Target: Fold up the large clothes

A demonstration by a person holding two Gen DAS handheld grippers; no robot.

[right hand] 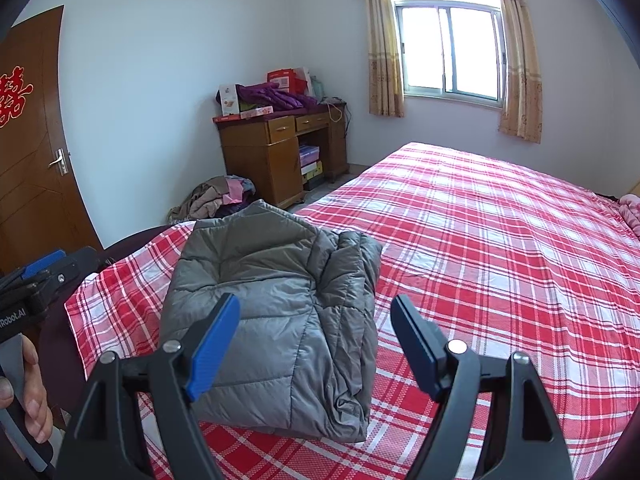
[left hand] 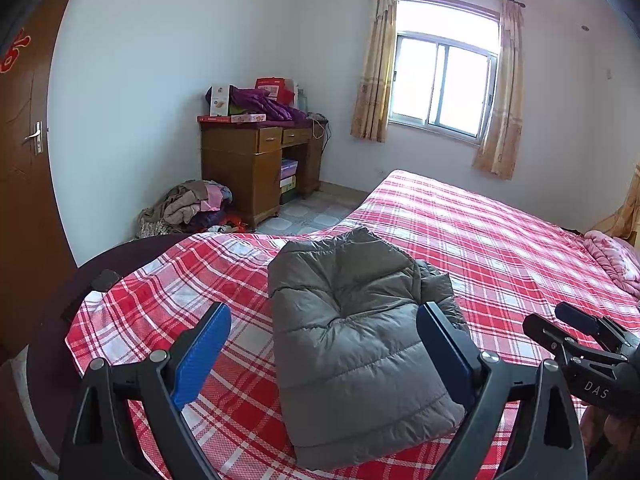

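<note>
Both the left gripper (left hand: 324,344) and the right gripper (right hand: 316,340) hover wide and empty over a grey jacket (left hand: 360,344), folded into a puffy, stitched, quilted bundle of slightly shiny fabric, lying near the corner of the bed (left hand: 500,240) on red-and-white checked woven cloth.

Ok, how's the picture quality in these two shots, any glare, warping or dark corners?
Left wrist view: the window is blown out white, the bed edge bows from fisheye warp, the corners go black. Right wrist view: the same washed-out window, a curved door, and the grey jacket evenly lit and sharp.
</note>
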